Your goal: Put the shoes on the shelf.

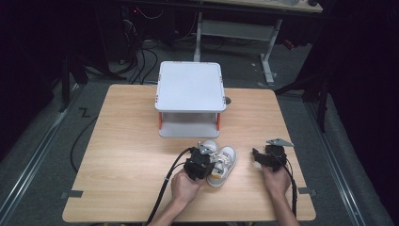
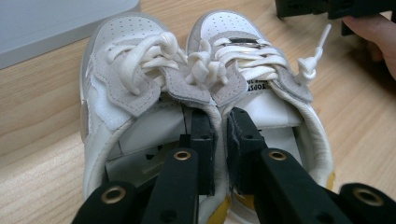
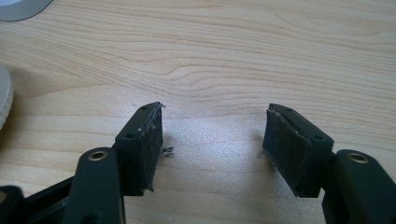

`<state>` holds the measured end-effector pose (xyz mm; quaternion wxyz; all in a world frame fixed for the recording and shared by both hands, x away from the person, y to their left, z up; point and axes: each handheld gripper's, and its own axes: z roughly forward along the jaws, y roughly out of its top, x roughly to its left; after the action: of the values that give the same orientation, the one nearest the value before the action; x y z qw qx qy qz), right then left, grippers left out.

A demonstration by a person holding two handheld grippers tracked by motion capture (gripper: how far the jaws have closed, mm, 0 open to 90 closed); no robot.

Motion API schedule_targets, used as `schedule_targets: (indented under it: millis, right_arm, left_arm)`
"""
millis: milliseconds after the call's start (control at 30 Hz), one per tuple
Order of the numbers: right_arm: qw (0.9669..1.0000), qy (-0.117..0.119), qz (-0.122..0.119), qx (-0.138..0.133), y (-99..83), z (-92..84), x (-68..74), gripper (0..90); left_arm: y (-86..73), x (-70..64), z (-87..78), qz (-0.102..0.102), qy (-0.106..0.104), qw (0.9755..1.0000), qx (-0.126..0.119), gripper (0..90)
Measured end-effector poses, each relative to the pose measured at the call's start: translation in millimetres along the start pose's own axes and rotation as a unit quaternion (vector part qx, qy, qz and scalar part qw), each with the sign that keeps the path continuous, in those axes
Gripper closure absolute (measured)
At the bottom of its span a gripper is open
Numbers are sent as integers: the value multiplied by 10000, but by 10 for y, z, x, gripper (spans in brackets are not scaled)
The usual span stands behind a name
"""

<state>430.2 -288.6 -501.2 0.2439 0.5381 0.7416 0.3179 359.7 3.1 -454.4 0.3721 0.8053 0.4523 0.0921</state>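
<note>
The wooden counter [image 1: 122, 141] carries a grey two-tier shoe rack [image 1: 190, 96] at the middle of its far edge, open side toward the near edge. Between the rack and the near edge, a little right of the middle, a pair of small sneakers [image 1: 221, 165] stands side by side, touching, toes toward the rack, so their long axis runs from near edge to far edge, straight at the rack's lower shelf.

The left gripper [image 1: 200, 162] sits right over the heel end of the pair and is much the nearer hand. In the left gripper view its fingers [image 2: 204, 140] reach down into the two shoe openings, one in each, and pinch the two inner collars [image 2: 220, 126] together between them. The pair lies directly ahead of those fingers, toes pointing away.

The right gripper [image 1: 264, 157] rests just right of the shoes, apart from them, its fingers [image 3: 142, 144] spread wide over bare wood.

The sneakers are white with pale grey suede panels, thick white laces [image 2: 140, 60] tied loosely, perforated toe caps and a yellow heel patch [image 2: 217, 210].
</note>
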Motion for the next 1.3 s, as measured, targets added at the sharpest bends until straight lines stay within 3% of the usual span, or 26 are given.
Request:
schedule_targets:
  millis: [233, 333, 467, 733, 1000, 1300]
  right_arm:
    - [10000, 0, 0, 0, 0, 0, 0, 376]
    - [10000, -1, 3, 0, 0, 0, 0, 376]
    - [10000, 0, 3, 0, 0, 0, -1, 376]
    - [10000, -2, 3, -1, 0, 0, -1, 375]
    - [10000, 17, -8, -3, 1, 1, -2, 384]
    - [9996, 77, -270, -103, -20, -34, 43, 562]
  left_arm:
    - [-58, 16, -99, 257, -105, 9996, -23, 824]
    - [-78, 32, -145, 280, -166, 9994, -70, 823]
    - [-95, 85, -230, 165, -371, 9991, -142, 823]
    - [-119, 165, -407, 297, -335, 9987, -263, 824]
    - [-120, 281, -483, 186, -213, 9989, -365, 824]
    - [-76, 413, -582, 161, -37, 9988, -460, 824]
